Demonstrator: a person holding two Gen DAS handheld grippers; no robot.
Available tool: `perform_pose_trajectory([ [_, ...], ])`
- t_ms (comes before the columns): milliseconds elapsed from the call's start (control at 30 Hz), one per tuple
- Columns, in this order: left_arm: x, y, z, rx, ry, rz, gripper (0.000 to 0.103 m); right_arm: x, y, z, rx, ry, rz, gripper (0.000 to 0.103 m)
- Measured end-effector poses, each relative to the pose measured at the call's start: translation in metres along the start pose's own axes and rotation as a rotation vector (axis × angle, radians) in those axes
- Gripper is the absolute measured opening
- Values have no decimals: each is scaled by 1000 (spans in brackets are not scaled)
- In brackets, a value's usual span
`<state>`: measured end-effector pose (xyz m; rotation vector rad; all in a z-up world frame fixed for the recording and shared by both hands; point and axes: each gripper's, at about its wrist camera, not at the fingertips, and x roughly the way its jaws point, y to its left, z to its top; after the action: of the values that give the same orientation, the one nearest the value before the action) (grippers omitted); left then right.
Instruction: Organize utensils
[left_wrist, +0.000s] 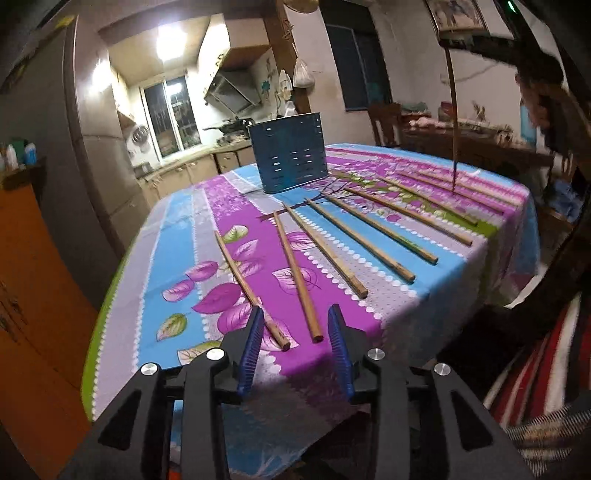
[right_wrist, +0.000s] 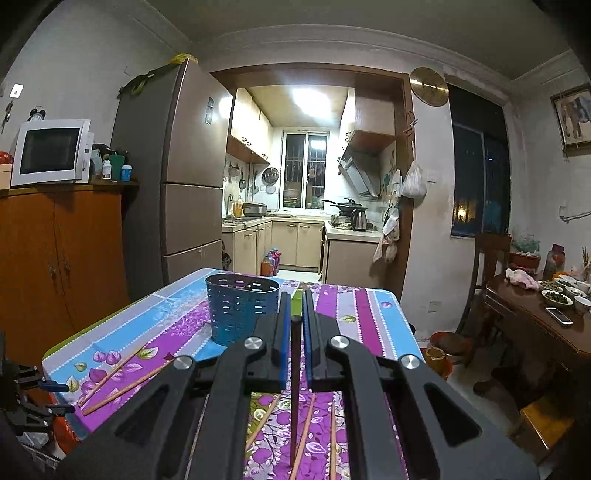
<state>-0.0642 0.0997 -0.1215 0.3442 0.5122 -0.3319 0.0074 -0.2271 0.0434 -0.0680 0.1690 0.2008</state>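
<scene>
A: What does my left gripper (left_wrist: 295, 332) have under it?

B: Its jaws stand apart with nothing pinched. Two chopsticks (left_wrist: 295, 271) end right between the blue pads (left_wrist: 255, 332); the left one passes under the left pad and the other stops just short of the gap. I can't tell whether either pad touches wood.

A: I read that as lining up for a pickup. I tilt the gripper down toward the near ends because they sit closest to me at the table (left_wrist: 177, 229) edge. And the right gripper (right_wrist: 295, 317)?

B: Pressed together on a dark chopstick (right_wrist: 294, 387). It stands upright between the pads, top end poking just above them, lower end hanging close to the cloth. I can't say if it touches.

A: Upright makes sense: it can drop tip first into the holder (right_wrist: 242, 308).

B: That blue holder sits ahead and left of the right gripper, well beyond the left one. Through the slots I see nothing inside, though I can't be sure.

A: So most of the job remains?

B: I judge so. The other sticks lie fanned out flat, ahead and to the right of the left gripper, and some directly below the right one.
</scene>
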Motion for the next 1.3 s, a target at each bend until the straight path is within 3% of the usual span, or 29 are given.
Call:
perform_pose_trajectory([
  [233, 20, -32, -2, 82, 50, 61, 37, -1, 2, -3, 1, 2, 20, 5],
  [367, 23, -33, -2, 77, 51, 79, 37, -5, 0, -5, 9, 0, 27, 5],
  [467, 23, -31, -3, 63, 49, 68, 36, -7, -1, -6, 15, -2, 31, 5],
  [600, 23, -26, -5, 21, 47, 15, 25, -8, -2, -6, 14, -3, 32, 5],
  [933, 23, -4, -17, -143, -16, -115, 25, -11, -2, -6, 9, -2, 25, 5],
  [1067, 22, -6, -18, -135, -30, -109, 25, -12, -1, -6, 6, -2, 24, 5],
  [1133, 21, -8, -17, -128, -33, -105, 17, -13, -1, -6, 5, -3, 25, 5],
  [1300, 22, -9, -17, -126, -29, -93, 10, -19, 3, -8, 5, -11, 28, 5],
])
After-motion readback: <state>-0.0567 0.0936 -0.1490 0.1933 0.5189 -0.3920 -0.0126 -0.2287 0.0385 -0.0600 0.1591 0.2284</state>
